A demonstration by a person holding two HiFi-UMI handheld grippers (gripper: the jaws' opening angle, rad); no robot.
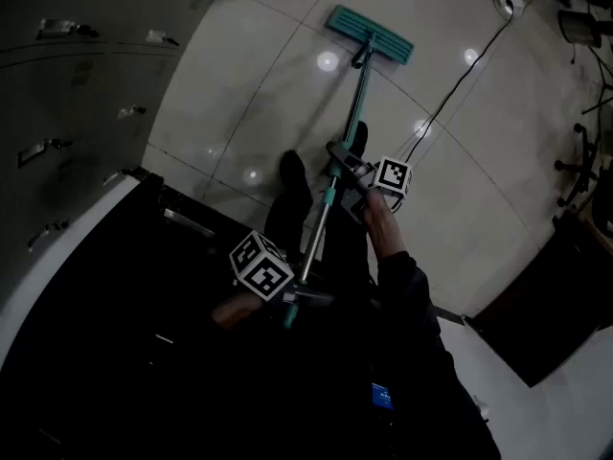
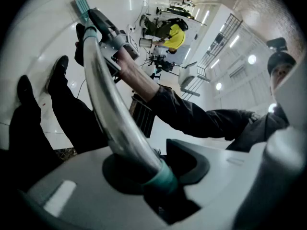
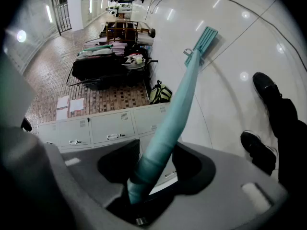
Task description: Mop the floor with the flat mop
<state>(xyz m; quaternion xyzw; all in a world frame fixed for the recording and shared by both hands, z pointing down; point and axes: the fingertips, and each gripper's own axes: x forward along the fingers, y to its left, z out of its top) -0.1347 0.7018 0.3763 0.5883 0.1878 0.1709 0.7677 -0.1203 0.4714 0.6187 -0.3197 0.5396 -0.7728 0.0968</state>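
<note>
The flat mop lies with its teal head flat on the pale tiled floor, ahead of the person's shoes. Its handle slants back toward me. My right gripper is shut on the teal middle part of the handle, and the mop head shows far beyond it. My left gripper is shut on the upper silver part of the handle, just above a teal band. From the left gripper view the right gripper sits further down the handle.
Grey drawer cabinets line the left side. A black cable runs across the floor from a power strip. Chair legs and a dark mat stand at the right. A person in yellow is far off.
</note>
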